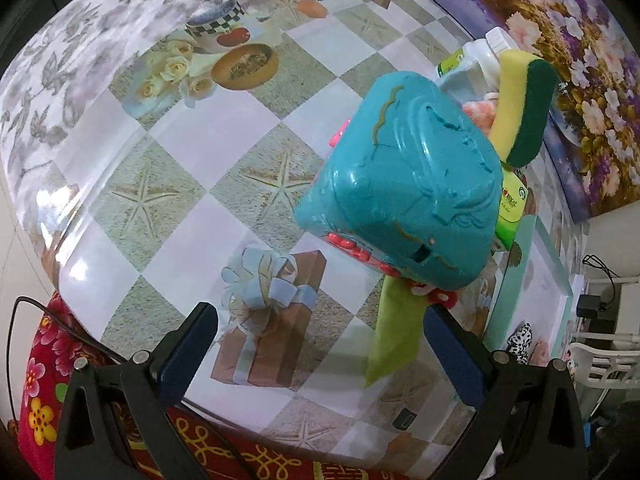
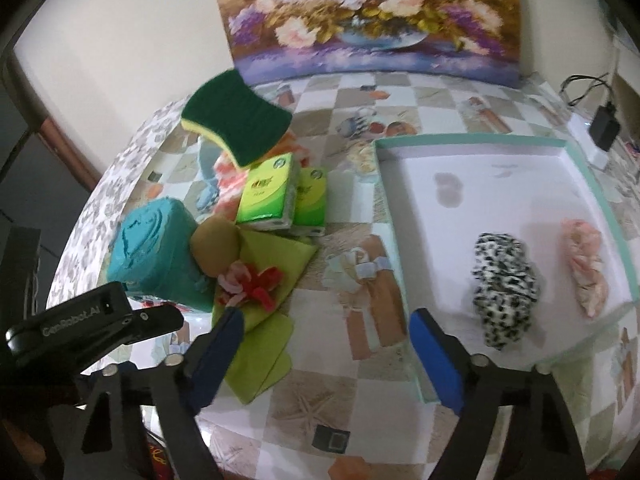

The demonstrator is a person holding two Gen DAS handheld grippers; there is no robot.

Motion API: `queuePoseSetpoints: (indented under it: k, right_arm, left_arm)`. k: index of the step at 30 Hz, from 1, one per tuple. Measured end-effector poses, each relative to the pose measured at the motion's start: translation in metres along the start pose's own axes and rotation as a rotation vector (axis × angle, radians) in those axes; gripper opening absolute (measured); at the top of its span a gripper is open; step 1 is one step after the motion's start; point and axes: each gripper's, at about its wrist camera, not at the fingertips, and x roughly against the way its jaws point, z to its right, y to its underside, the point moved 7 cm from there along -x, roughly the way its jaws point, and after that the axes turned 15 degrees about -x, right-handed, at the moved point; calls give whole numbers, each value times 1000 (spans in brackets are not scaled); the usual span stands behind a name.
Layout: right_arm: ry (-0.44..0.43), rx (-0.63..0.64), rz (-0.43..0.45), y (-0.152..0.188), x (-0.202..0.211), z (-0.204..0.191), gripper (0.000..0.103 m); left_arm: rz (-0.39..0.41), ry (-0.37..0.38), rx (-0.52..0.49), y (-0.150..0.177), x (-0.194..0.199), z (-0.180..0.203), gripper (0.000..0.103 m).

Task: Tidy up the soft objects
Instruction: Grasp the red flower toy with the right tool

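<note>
Much of the pile is hard to read: in the left wrist view the teal plastic case (image 1: 404, 184) blocks most of what lies behind it, so only the cap of a white bottle (image 1: 486, 50), an edge of a green tissue pack (image 1: 512, 208) and a scrap of pink fabric show, and the yellow-green sponge (image 2: 236, 130) is motion-blurred in the right wrist view, where it cannot be told what props it up. The left gripper (image 1: 320, 350) is low at the near edge of the table (image 1: 180, 168), its blue pads spread wide and empty, the right pad just beside a hanging corner of the lime-green cloth (image 1: 396, 328). The right gripper (image 2: 326, 354) hovers over the table between the pile and the white tray (image 2: 472, 140), jaws wide apart and holding nothing. In the tray lie a leopard-print scrunchie (image 2: 504, 276) and a pink scrunchie (image 2: 586, 268), near each other. A red and pink scrunchie (image 2: 256, 280) rests on the cloth beside the case, with two tissue packs (image 2: 280, 196) behind it.
</note>
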Motion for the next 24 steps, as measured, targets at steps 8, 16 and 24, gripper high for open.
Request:
queuePoseSetpoints:
  k: [8,16,24]
  right_arm:
    - [-47,53,-51,2,-23,-20,68]
    - [-59,120,-77,5,-41,-38,68]
    - [-60,192,-97,9,-55,-54,61]
  left_arm:
    - [-12,-5,28,-8,-10,-5,102]
    - [-45,-38,54,-17,-20,-11,102]
    - [-58,-40,97,-17,-22,-22,102]
